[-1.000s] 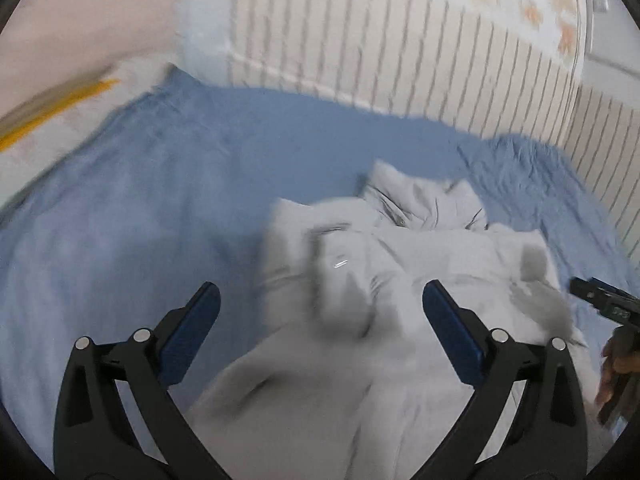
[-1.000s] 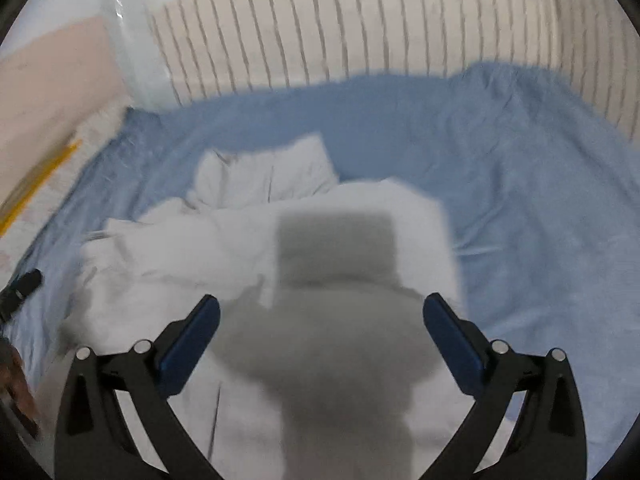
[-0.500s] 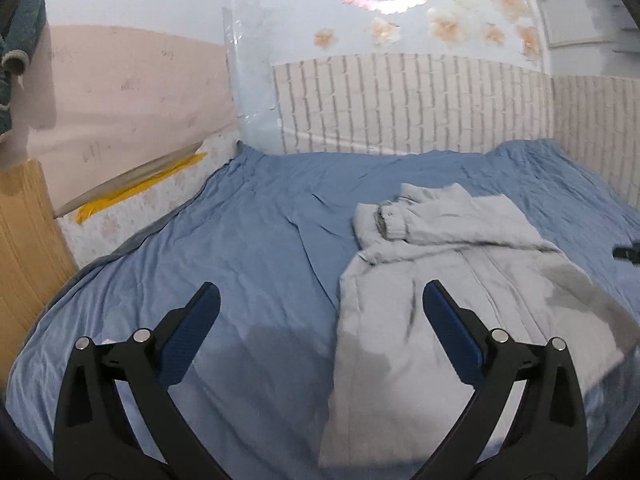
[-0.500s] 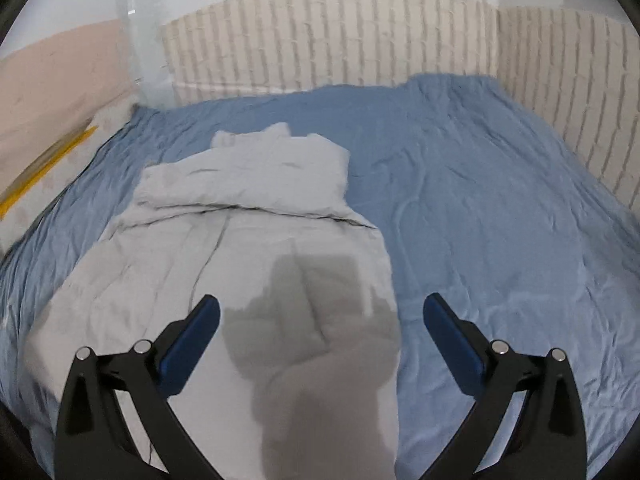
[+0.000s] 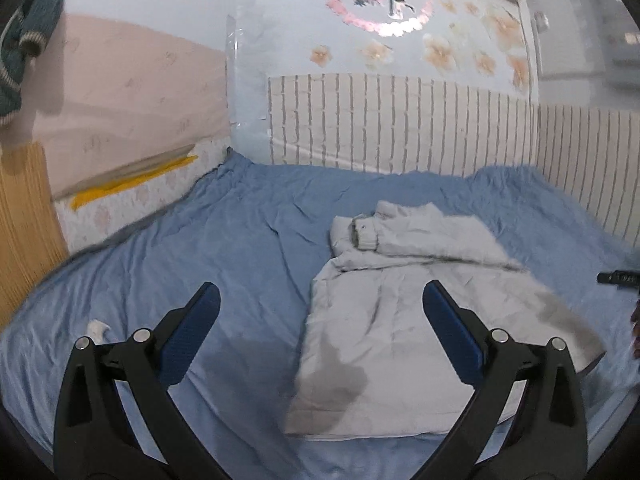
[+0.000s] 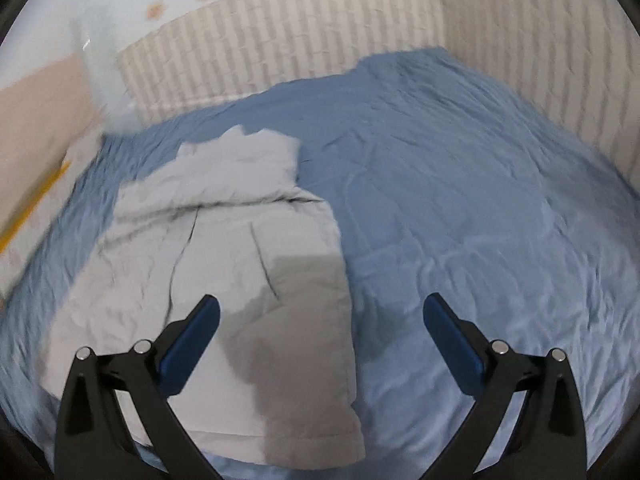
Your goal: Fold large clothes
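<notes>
A light grey padded coat (image 5: 404, 312) lies folded lengthwise on a blue bed sheet (image 5: 224, 248), collar at the far end, a sleeve laid across the top. My left gripper (image 5: 320, 304) is open and empty, held above the coat's left edge. In the right wrist view the coat (image 6: 224, 264) lies left of centre. My right gripper (image 6: 320, 312) is open and empty above the coat's right edge. The tip of the right gripper (image 5: 618, 278) shows at the right edge of the left wrist view.
The bed is bounded by a brick-pattern wall panel (image 5: 400, 124) at the far side and right (image 6: 540, 48). A small white scrap (image 5: 98, 327) lies on the sheet at left. A wooden board (image 5: 24, 216) stands at the left bed edge.
Both grippers have pulled back and up from the coat, which now lies flat and folded on the sheet. Both stayed open.
</notes>
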